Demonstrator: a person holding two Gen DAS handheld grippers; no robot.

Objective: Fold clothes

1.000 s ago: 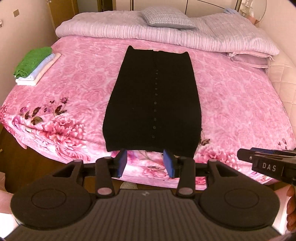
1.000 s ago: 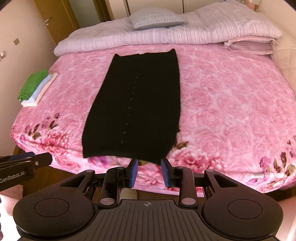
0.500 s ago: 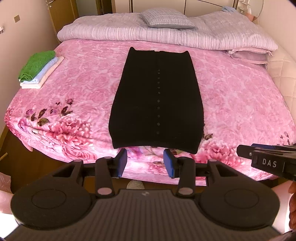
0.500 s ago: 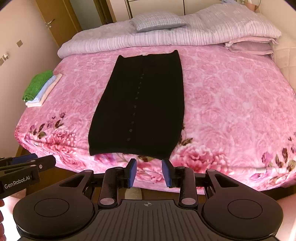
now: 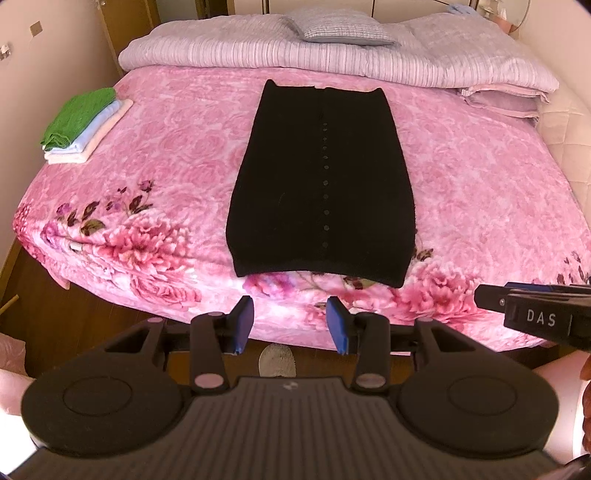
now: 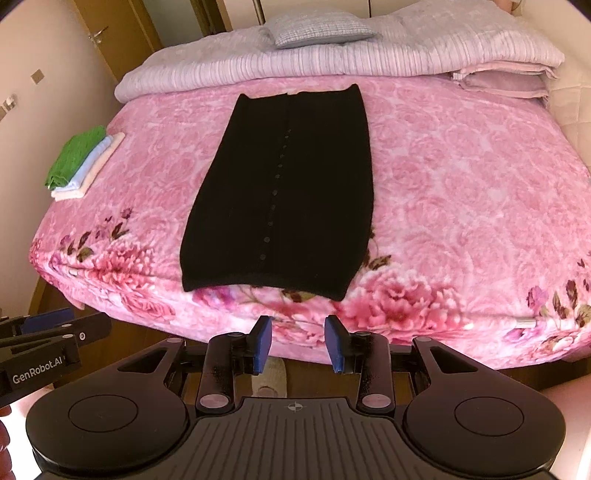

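Black garment (image 5: 321, 184) laid flat and lengthwise down the middle of a pink flowered blanket (image 5: 166, 177), near hem just short of the bed's near edge, far end close to the striped lilac quilt (image 5: 332, 59). Row of small dark buttons running down its centre. Long sides straight, slightly narrower at the far end, with two small points at the far corners.

Left gripper (image 5: 290, 325) held off the near edge of the bed, below the hem, apart from the cloth. Jaws wide, blue pads (image 5: 243, 323) facing each other, nothing between them. Right gripper (image 6: 297, 343) likewise short of the bed, under the right half of the hem, jaws moderately apart and empty. Each tool visible at the edge of the other's view: right one at the right edge of the left view, left one at the left edge of the right view.

Small stack of folded towels (image 5: 83, 125) on the far left of the blanket, green on top, pale blue and cream beneath, well apart from the garment. Grey checked pillow (image 5: 340, 31) on top of the quilt at the far end. Folded lilac bedding (image 5: 506, 99) at the far right. Wooden floor (image 5: 74, 317) below the bed, a pale slipper (image 6: 271, 376) showing between the right gripper's fingers.
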